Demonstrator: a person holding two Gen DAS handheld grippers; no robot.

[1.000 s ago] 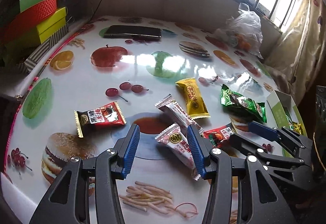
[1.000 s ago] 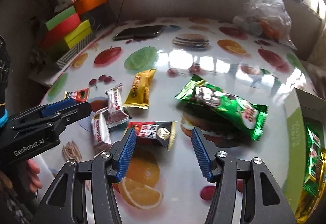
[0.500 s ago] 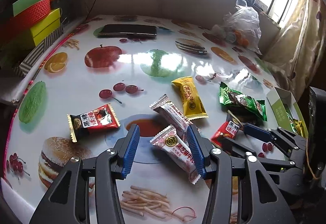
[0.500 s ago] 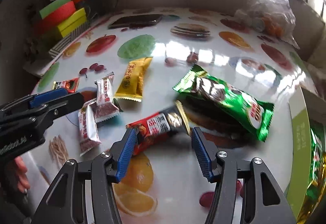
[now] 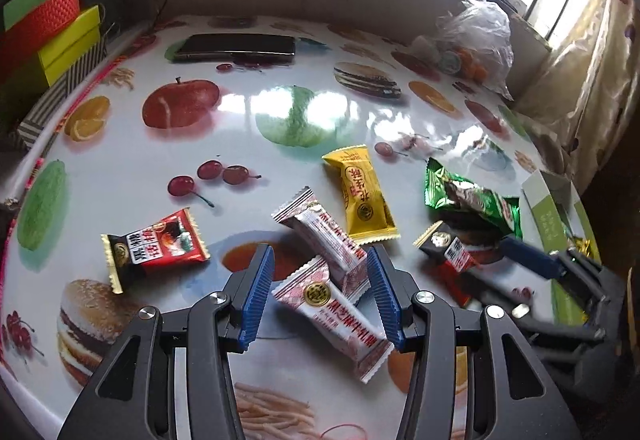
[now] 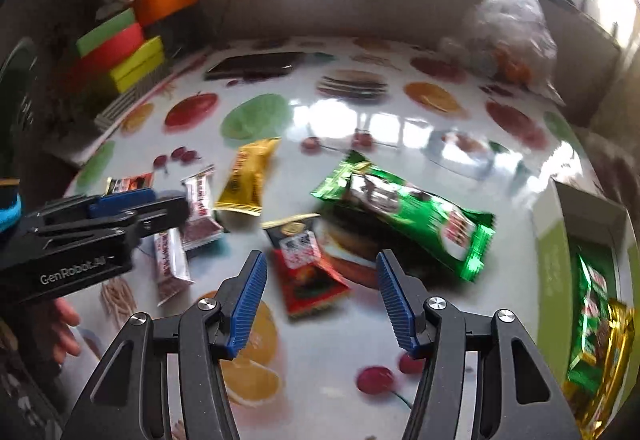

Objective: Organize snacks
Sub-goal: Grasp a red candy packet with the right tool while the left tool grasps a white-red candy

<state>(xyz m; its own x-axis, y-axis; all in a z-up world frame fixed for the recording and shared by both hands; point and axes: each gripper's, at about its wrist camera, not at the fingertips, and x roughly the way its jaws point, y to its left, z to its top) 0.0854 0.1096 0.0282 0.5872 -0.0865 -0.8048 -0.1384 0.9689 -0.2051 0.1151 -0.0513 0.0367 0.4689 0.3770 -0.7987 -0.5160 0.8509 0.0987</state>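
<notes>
- We read the left gripper (image 5: 320,292) as lined up for a pick: its jaws stand wide open with nothing gripped, one on either side of the nearer white-and-red packet (image 5: 334,314), which lies flat on the table (image 5: 120,163).
- A second white-and-red packet (image 5: 320,236) sits at 12 o'clock of the first and overlaps its far end, so we would expect a squeeze here to disturb both.
- The right gripper (image 6: 318,298) is likewise wide open and empty, and the red-and-black packet (image 6: 306,264) lies between its fingers, long axis pointing away from the camera. That placement suggests it is the right hand's target.
- The rest of the snacks stay loose on the table: a yellow packet (image 5: 360,195) at 12 o'clock of the left gripper, a green packet (image 6: 404,205) at 1 o'clock of the right gripper, and a red packet (image 5: 154,246) at 10 o'clock of the left.
- A green box (image 6: 556,260) at 3 o'clock of the right gripper already holds green and gold wrappers, so we judge it the collecting place.
- The right wrist view is smeared by motion; packet lettering there is unreadable.
- The box is cut off by the frame edge, so we cannot count its contents.
- Whether either gripper's fingertips touch the table we cannot tell.
</notes>
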